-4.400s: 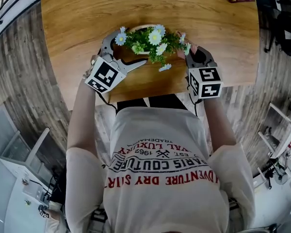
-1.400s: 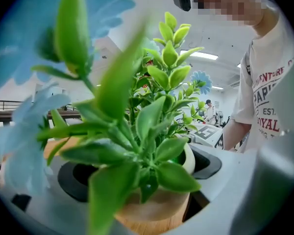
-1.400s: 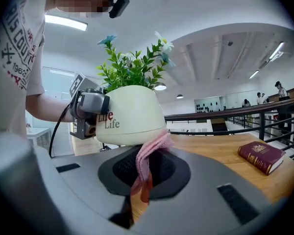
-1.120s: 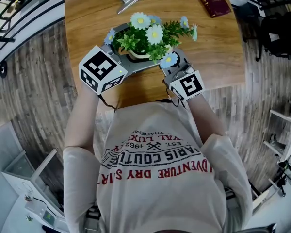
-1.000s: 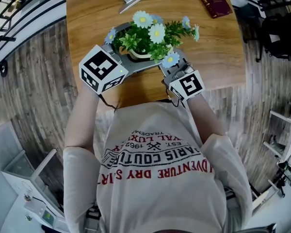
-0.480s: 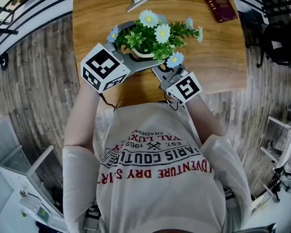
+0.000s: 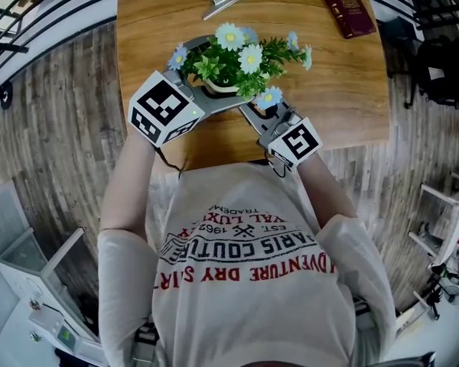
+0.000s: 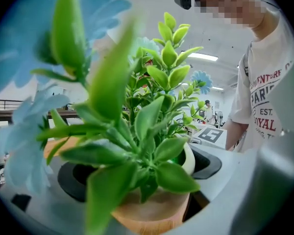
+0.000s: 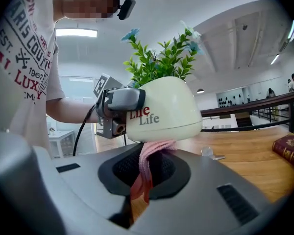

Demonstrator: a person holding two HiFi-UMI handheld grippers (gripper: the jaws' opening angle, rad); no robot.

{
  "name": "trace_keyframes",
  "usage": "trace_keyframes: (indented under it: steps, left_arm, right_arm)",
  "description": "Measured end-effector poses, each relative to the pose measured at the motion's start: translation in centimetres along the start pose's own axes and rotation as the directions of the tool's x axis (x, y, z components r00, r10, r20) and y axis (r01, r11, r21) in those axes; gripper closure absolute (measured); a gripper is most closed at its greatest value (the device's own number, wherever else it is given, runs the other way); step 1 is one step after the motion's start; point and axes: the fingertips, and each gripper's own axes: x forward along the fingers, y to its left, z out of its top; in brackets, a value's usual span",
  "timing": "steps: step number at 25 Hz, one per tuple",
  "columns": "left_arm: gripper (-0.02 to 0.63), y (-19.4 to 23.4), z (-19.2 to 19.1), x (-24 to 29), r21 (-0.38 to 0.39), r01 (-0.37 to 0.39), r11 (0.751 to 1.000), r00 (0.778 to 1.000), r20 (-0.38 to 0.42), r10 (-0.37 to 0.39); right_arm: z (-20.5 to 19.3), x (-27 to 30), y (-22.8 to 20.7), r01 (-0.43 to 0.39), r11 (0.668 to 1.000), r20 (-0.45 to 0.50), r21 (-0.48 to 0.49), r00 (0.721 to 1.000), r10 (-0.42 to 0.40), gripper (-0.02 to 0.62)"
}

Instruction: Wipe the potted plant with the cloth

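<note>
Potted plant upright, pot clamped in left gripper fingers; right gripper fingers pinch cloth beneath.

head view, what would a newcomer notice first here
The potted plant with its blue and white daisies stands out, near the front edge of the wooden table, held by the left gripper. Next comes the pink cloth pinched in the right gripper and pressed against the bottom edge of the cream pot.
</note>
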Motion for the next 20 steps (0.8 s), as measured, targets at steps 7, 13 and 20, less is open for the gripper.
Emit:
trace_keyframes:
  steps: [7,13,20]
  left_arm:
    - [0.092,0.4,-1.2,0.1,0.020,-0.011,1.000,1.000,-0.024,0.011]
    - [0.092,0.2,-2.3,0.4,0.046,-0.030,0.998,0.999,-0.041,0.032]
    - [0.092,-0.5,-5.4,2.8,0.067,-0.050,0.997,0.997,-0.062,0.054]
  right_arm:
    - [-1.1,-1.1,-1.8,0.051,0.999,-0.033,0.018,0.998,-0.051,0.555]
    - [-2.7,-2.7,-4.9,0.158,0.987,-0.077,0.024,0.985,-0.155,0.555]
    - [-4.8,-5.5,-9.7,0.293,0.956,-0.157,-0.007,0.944,-0.291,0.555]
